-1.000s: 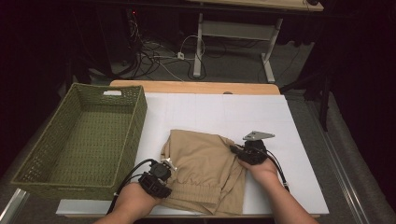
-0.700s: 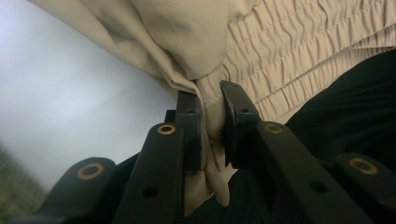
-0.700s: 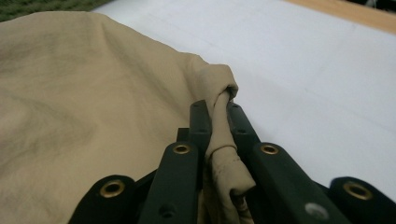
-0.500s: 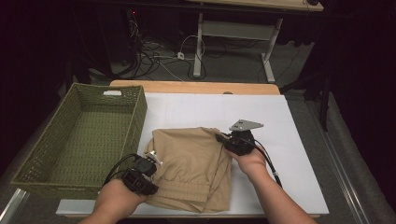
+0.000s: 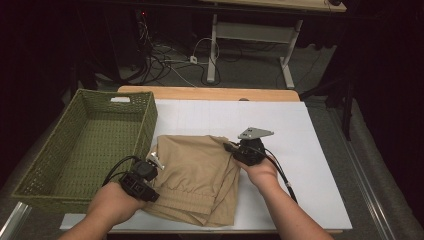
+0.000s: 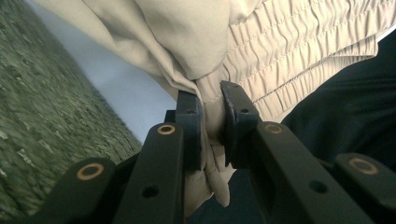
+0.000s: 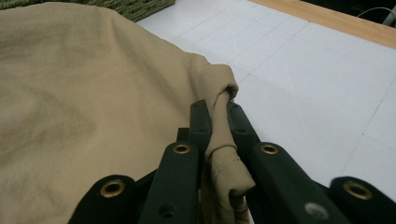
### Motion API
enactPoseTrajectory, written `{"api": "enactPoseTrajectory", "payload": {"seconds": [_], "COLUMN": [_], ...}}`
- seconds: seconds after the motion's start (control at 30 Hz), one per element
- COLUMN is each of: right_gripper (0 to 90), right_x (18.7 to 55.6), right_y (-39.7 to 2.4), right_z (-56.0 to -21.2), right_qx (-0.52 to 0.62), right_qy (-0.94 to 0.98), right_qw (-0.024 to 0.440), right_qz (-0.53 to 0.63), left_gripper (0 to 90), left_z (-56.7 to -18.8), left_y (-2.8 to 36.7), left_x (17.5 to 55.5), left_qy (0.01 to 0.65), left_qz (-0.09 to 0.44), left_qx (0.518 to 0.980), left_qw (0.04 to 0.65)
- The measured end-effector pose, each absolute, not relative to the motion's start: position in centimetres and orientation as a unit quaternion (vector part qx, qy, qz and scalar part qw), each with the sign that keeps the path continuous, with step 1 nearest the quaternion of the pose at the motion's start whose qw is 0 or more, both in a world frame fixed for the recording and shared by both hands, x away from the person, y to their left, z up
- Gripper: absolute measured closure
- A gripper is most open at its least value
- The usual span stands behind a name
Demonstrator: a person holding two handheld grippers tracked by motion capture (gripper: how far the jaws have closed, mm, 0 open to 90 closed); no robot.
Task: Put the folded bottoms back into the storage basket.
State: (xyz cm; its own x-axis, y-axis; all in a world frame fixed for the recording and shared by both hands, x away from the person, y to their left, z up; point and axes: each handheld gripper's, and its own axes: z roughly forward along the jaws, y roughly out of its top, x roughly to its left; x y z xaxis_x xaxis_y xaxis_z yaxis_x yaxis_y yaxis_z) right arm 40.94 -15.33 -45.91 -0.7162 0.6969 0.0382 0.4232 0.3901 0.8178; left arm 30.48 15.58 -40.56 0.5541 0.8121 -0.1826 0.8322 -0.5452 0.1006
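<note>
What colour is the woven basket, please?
Olive green basket; clearest in the high view.

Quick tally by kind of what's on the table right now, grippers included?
Folded tan garment: 1
Green woven basket: 1
Hand-held grippers, left hand-held gripper and right hand-held gripper, both shut on the garment: 2
Total: 4
</note>
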Motion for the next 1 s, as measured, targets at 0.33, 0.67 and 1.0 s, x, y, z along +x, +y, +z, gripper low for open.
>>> {"api": "enactPoseTrajectory", "payload": {"seconds": [0.33, 0.67, 1.0], "right_gripper": [85.9, 85.8, 85.8], "right_x": [40.7, 40.5, 40.4], "right_y": [-15.7, -15.8, -15.5], "right_z": [-44.9, -43.1, -41.6], "right_qx": [0.344, 0.349, 0.347], "right_qy": [0.815, 0.810, 0.806], "right_qw": [0.165, 0.161, 0.169], "right_qz": [0.436, 0.442, 0.449], "left_gripper": [77.5, 77.4, 77.5], "left_z": [-39.5, -38.1, -36.5], "left_y": [15.6, 15.4, 15.9], "left_x": [31.6, 32.1, 32.7], "left_qy": [0.458, 0.447, 0.442], "left_qz": [-0.062, -0.071, -0.062], "left_qx": [0.883, 0.889, 0.893], "left_qw": [0.076, 0.068, 0.060]}}
